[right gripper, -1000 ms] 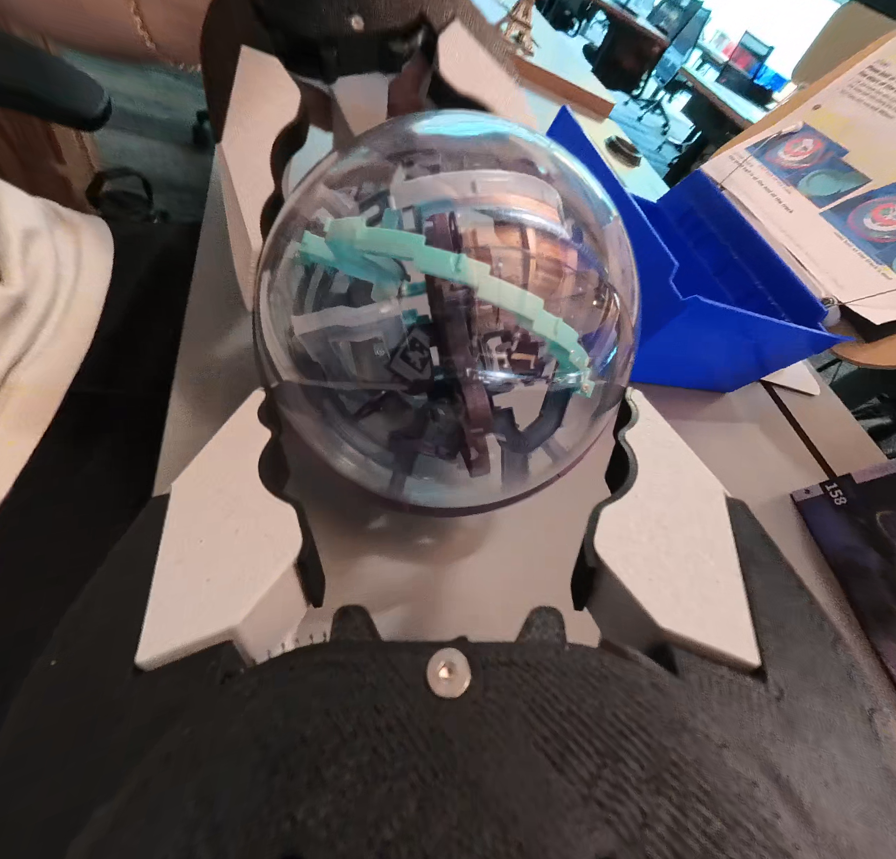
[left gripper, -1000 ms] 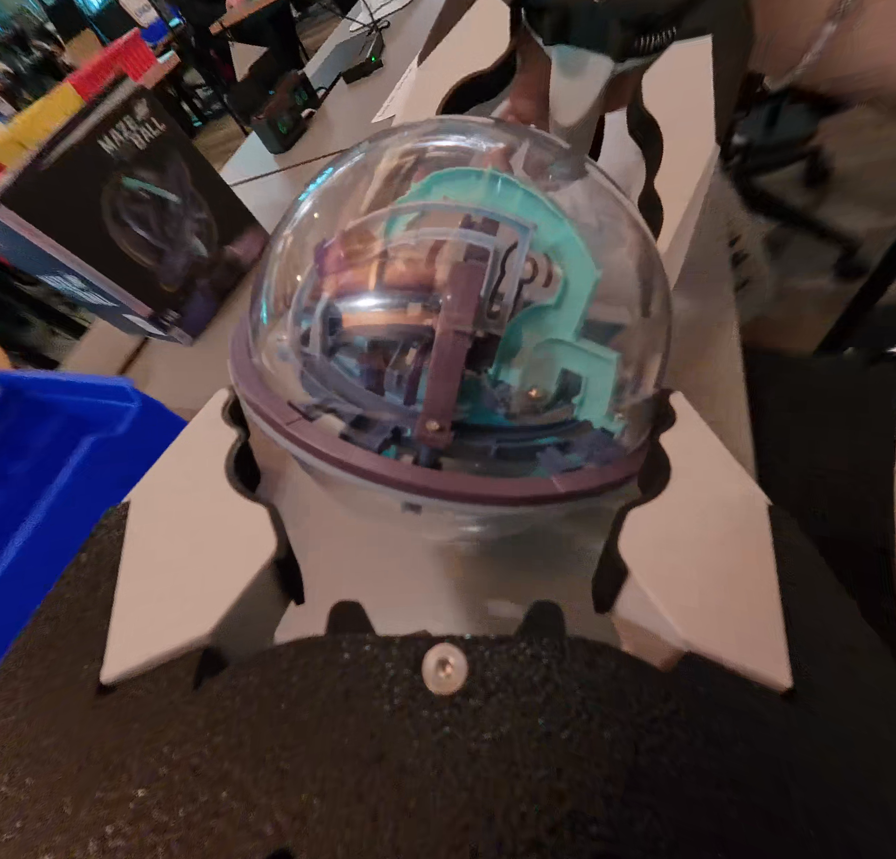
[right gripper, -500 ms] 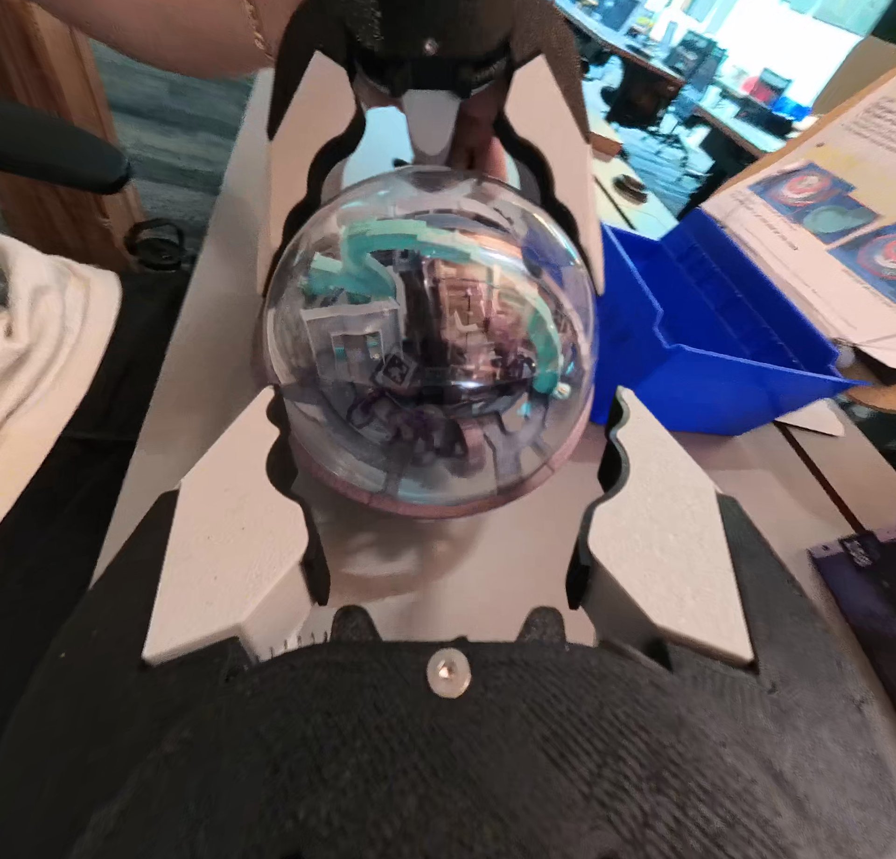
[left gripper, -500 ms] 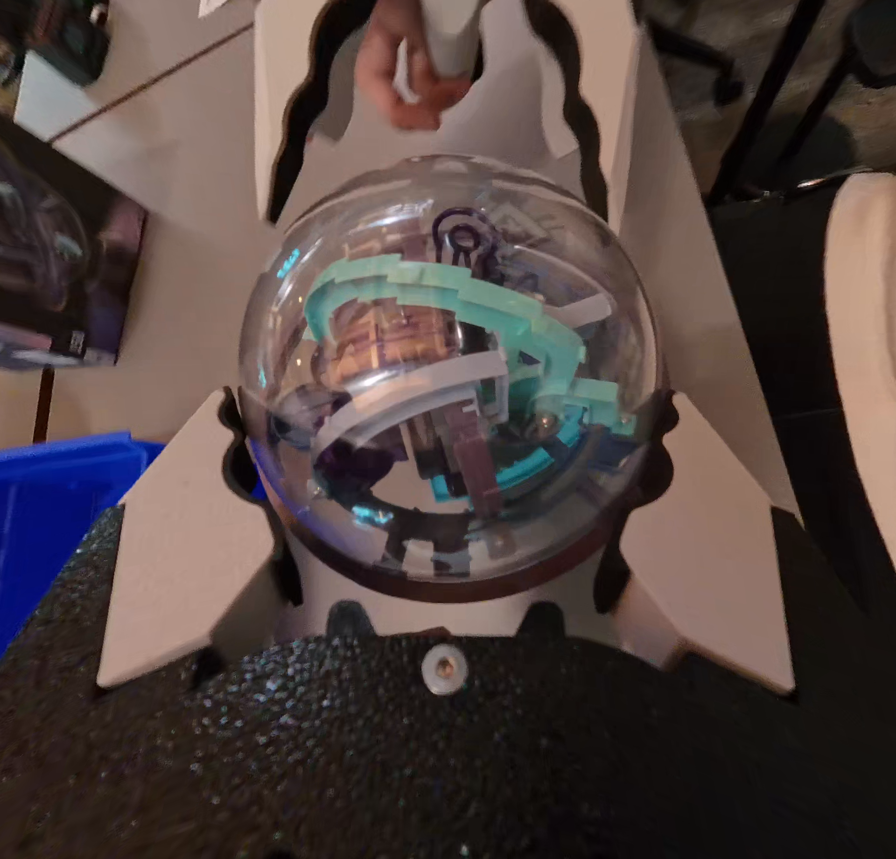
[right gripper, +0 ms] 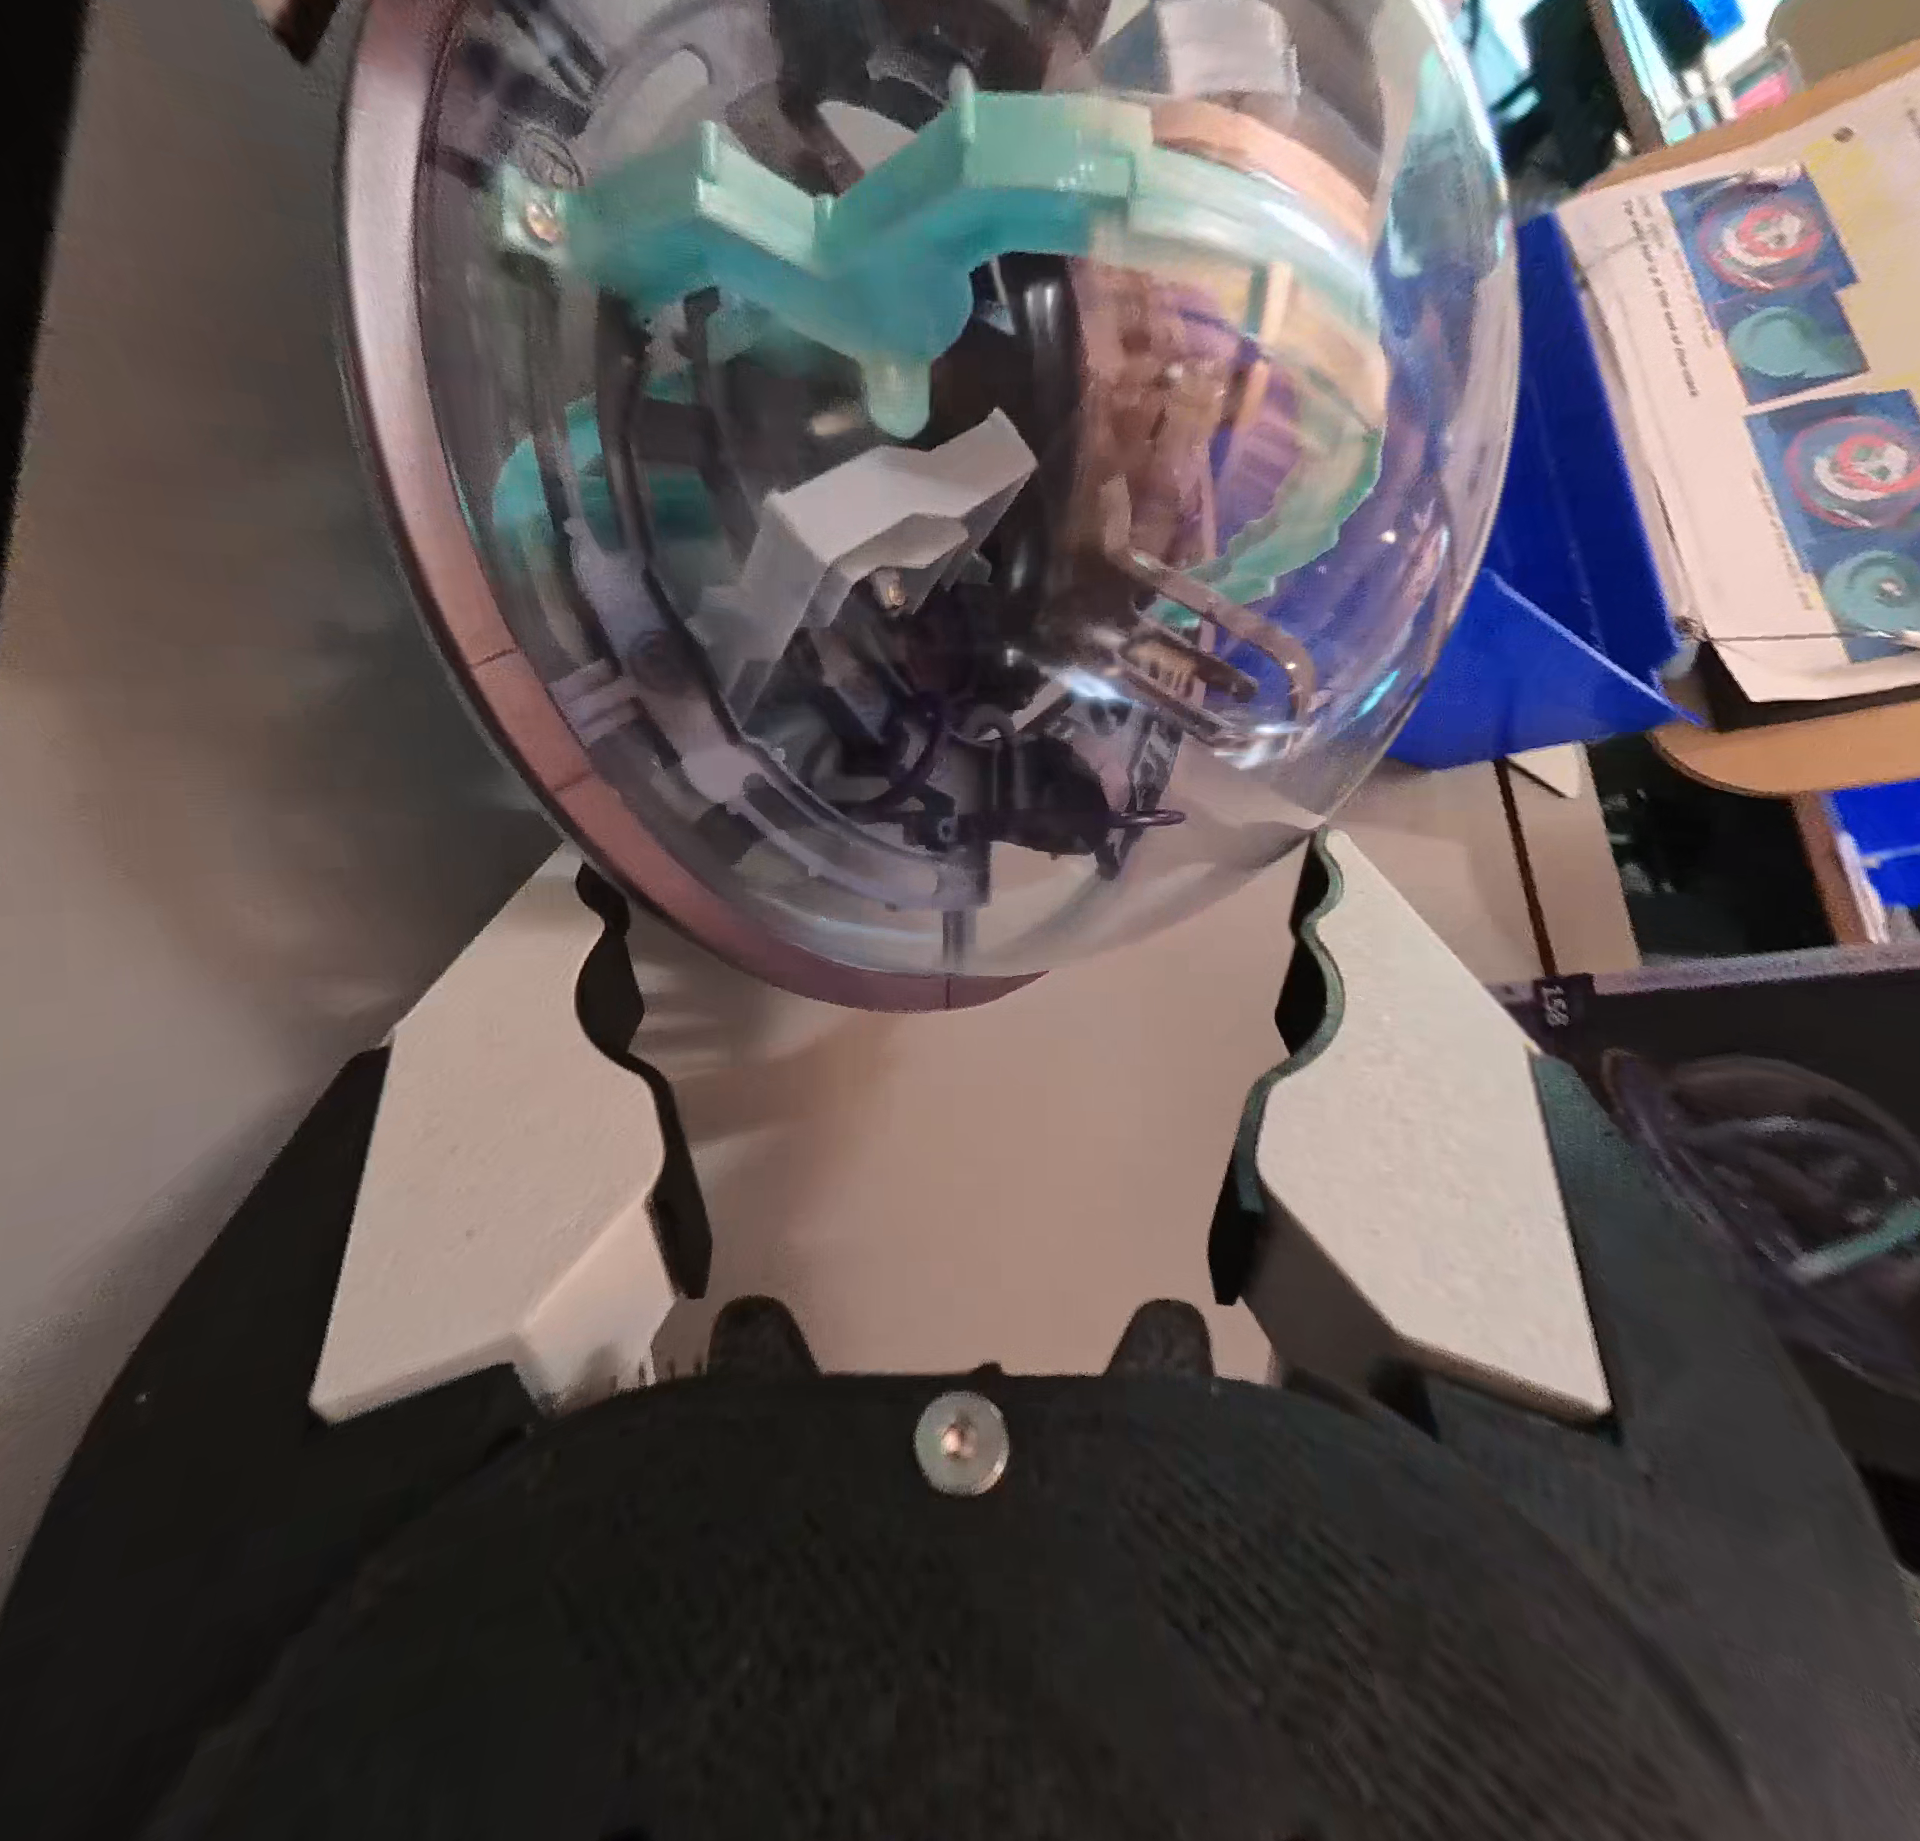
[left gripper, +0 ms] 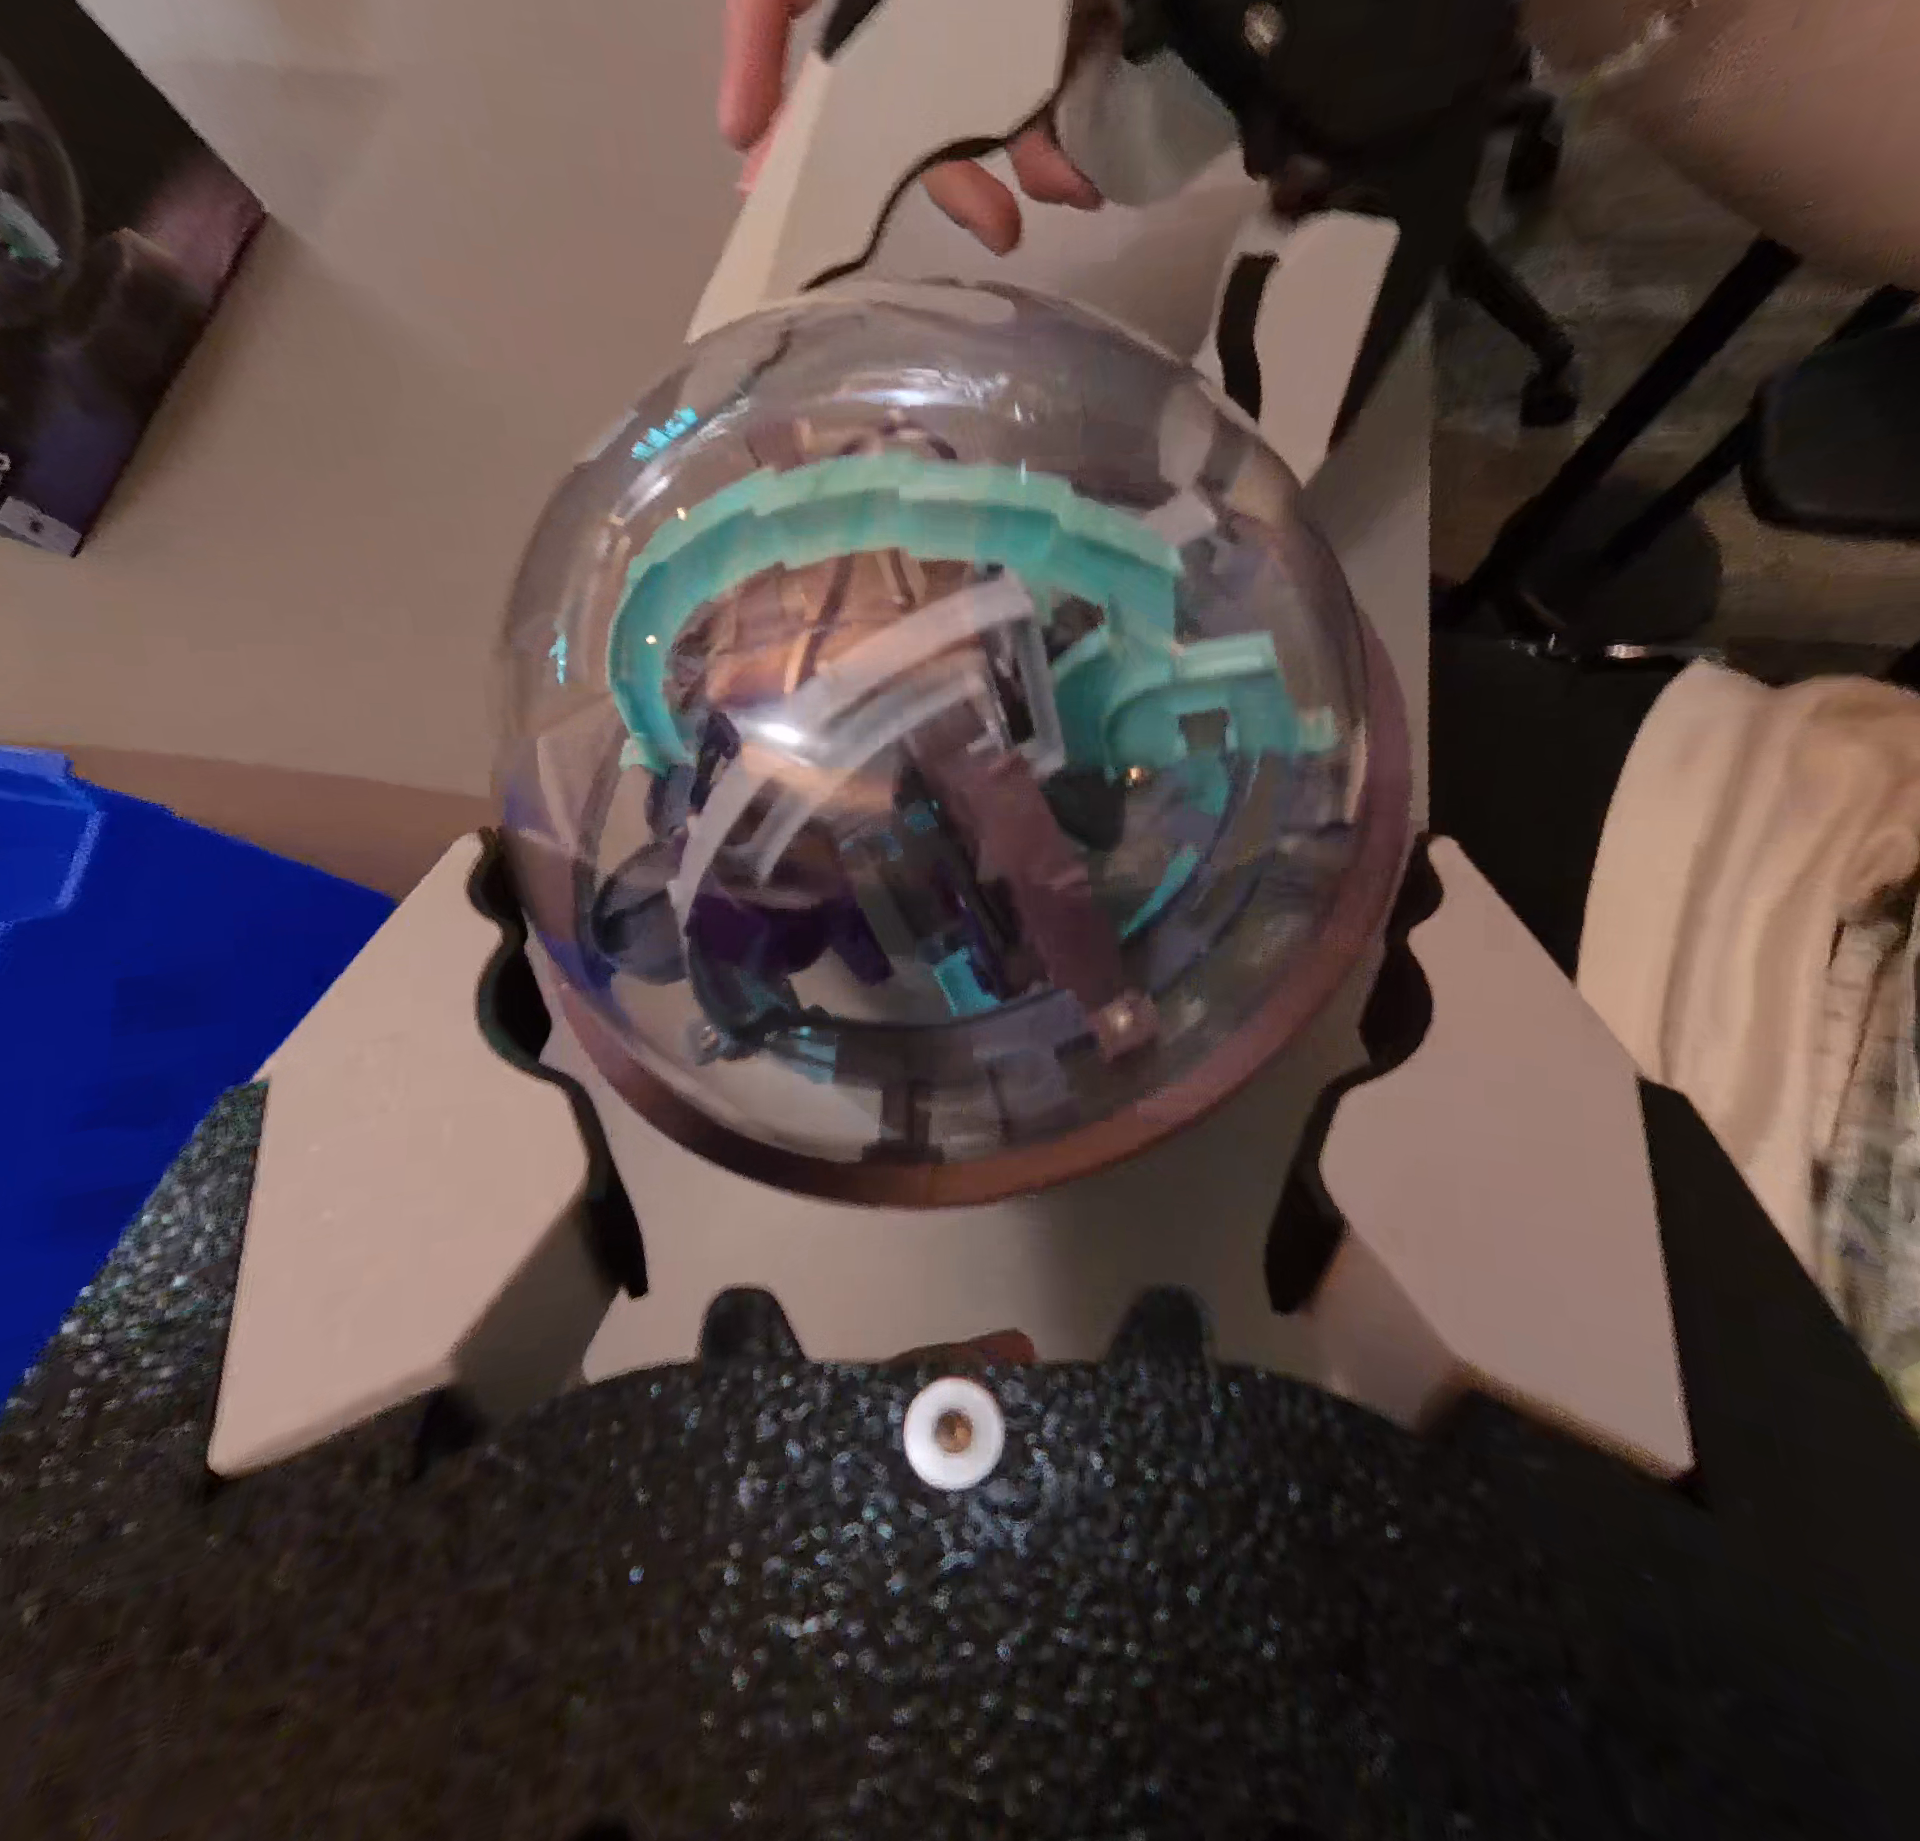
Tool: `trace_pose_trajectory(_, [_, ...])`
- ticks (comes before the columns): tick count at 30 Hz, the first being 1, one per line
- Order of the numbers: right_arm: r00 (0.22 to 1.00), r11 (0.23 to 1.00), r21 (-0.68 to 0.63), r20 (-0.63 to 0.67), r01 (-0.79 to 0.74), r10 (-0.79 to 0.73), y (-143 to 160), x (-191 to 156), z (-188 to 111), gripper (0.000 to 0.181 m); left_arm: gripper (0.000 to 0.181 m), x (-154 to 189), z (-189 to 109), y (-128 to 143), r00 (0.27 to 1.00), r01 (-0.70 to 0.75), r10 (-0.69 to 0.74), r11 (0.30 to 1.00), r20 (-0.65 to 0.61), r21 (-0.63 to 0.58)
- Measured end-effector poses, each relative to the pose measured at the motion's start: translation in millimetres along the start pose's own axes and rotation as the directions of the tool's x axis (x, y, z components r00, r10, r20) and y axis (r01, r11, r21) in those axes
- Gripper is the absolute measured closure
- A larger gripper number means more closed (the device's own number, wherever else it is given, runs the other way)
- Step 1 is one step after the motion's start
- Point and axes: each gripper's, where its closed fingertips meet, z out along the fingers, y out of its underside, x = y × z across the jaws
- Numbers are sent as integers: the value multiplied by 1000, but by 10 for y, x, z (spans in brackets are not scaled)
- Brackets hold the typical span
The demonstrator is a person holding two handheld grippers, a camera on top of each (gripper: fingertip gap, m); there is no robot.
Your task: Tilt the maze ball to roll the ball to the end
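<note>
The maze ball (left gripper: 951,742) is a clear sphere with teal, grey and purple tracks and a purple rim. In the left wrist view my left gripper (left gripper: 951,960) is shut on it, one white finger on each side at its widest part. A small metal glint (left gripper: 1132,775) sits by the teal track on the right. My right gripper (left gripper: 1049,264) holds the ball's far side, with a hand (left gripper: 977,191) behind it. In the right wrist view the ball (right gripper: 925,441) fills the upper frame, tilted with its rim to the left, and my right gripper (right gripper: 956,877) grips its lower part.
The ball is held over a beige table (left gripper: 416,233). A blue bin (left gripper: 125,960) stands at the left, also seen in the right wrist view (right gripper: 1507,596). A dark box (right gripper: 1714,1116), printed papers (right gripper: 1766,337), a cream cloth (left gripper: 1745,908) and chair legs (left gripper: 1558,337) are around.
The ball has been turned and tilted between both grippers. In the right wrist view it is closer and higher, with its purple rim swung to the left. The teal arch has rotated.
</note>
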Motion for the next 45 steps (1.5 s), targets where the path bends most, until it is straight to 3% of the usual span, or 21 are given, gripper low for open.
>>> trace_pose_trajectory(2, [1000,999,32,29,4,-5,-31,-7,27,56,27,7,-42,5,994,-111,111,994,-5,11])
trace_pose_trajectory(5, [997,995,98,73,-11,4,-133,1,63,59,30,33,-111,-139,944,-328,329,927,25,182])
trace_pose_trajectory(9, [990,988,138,129,-71,53,-177,35,92,62,24,-53,-46,-82,945,-327,320,928,68,177])
trace_pose_trajectory(13, [990,984,110,56,-138,133,-96,131,68,65,24,-141,-58,-6,958,-262,251,963,136,68])
trace_pose_trajectory(16, [971,948,210,52,-240,234,-207,97,-59,68,24,-176,-54,29,962,-206,200,978,187,14])
trace_pose_trajectory(19, [962,924,277,16,-264,271,-311,72,-161,65,25,-209,-41,-5,969,-107,99,994,227,25])
trace_pose_trajectory(22, [980,956,229,-41,-182,197,-301,26,-92,70,27,-171,-15,-86,978,27,-42,997,205,77])
trace_pose_trajectory(24, [988,972,184,-22,-149,155,-258,-4,-46,61,27,-118,-4,-132,980,70,-86,993,180,95])
trace_pose_trajectory(26, [991,978,157,12,-137,136,-204,6,-46,61,26,-76,-7,-140,983,34,-50,995,174,94])
trace_pose_trajectory(30, [993,982,153,60,-107,99,-208,30,-31,61,27,-108,-7,57,966,-170,166,985,198,2])
trace_pose_trajectory(34, [996,988,141,70,-69,60,-247,75,18,60,24,-182,7,67,968,-120,97,989,232,86])
trace_pose_trajectory(38, [995,991,94,-26,-93,95,-187,206,47,50,24,-245,-27,112,950,-26,-10,994,313,109])
trace_pose_trajectory(41, [994,983,150,23,-108,106,-278,84,67,60,24,-224,-21,123,941,95,-138,984,308,151])
trace_pose_trajectory(45, [988,974,177,83,-141,127,-302,56,79,54,25,-166,-22,120,929,220,-257,962,265,162])
